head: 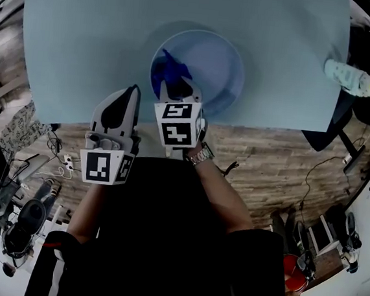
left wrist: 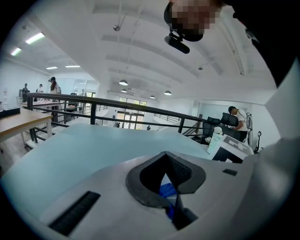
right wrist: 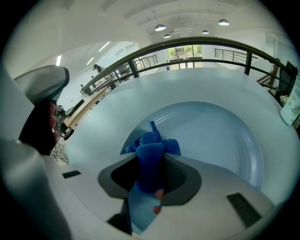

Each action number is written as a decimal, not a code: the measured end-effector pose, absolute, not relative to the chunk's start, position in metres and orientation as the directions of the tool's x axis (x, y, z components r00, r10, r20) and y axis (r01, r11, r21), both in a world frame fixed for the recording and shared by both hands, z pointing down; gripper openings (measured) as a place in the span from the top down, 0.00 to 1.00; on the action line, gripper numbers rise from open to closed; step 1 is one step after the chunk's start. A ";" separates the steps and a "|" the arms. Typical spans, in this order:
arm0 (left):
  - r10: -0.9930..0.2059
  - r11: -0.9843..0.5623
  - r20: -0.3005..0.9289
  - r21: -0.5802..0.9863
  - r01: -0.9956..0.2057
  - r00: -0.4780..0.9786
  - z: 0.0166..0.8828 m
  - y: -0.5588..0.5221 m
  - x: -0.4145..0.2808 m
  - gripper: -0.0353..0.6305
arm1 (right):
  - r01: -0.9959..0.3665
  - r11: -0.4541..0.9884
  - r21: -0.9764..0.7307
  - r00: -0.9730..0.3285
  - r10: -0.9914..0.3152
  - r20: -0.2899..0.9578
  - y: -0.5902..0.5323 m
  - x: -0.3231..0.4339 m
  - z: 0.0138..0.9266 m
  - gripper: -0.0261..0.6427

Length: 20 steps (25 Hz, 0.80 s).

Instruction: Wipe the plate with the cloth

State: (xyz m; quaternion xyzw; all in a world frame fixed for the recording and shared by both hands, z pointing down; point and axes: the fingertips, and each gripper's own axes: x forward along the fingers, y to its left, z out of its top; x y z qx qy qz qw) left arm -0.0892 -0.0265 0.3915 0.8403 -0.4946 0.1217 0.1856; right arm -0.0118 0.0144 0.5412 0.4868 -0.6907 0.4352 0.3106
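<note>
Right tongs (right wrist: 151,165) pinching blue cloth (right wrist: 151,149) over the plate's (right wrist: 225,136) near rim. Left tongs (head: 134,92) pressed together, empty, just beside, over the counter (head: 85,37) edge. Open counter ahead, white patterned container (head: 349,77) far right.

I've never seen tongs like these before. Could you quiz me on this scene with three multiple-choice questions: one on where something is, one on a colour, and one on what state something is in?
1. Where is the cloth?
A. over the plate
B. on the floor
C. draped on a chair

2. What colour is the cloth?
A. red
B. yellow
C. blue

3. The right tongs are:
A. open and empty
B. shut on the cloth
C. gripping a cup

Answers:
1 A: the head view shows it above the plate's left side.
2 C: the head view and the right gripper view both show deep blue.
3 B: the right gripper view shows the cloth pinched between the jaws.
</note>
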 end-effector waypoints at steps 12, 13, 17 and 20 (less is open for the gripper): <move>-0.797 -0.430 0.375 0.196 -0.881 0.472 0.390 -0.024 -0.068 0.95 | -0.944 0.170 -0.282 -0.327 -0.402 0.855 0.015 0.011 0.542 0.78; -0.798 -0.430 0.375 0.196 -0.881 0.472 0.390 -0.023 -0.066 0.95 | -0.945 0.169 -0.280 -0.326 -0.400 0.857 0.015 0.014 0.542 0.78; -0.801 -0.423 0.376 0.197 -0.885 0.466 0.391 -0.021 -0.060 0.95 | -0.946 0.169 -0.277 -0.322 -0.394 0.861 0.017 0.025 0.542 0.78; -0.803 -0.420 0.375 0.196 -0.886 0.464 0.390 -0.020 -0.056 0.94 | -0.947 0.171 -0.271 -0.318 -0.391 0.863 0.019 0.032 0.542 0.78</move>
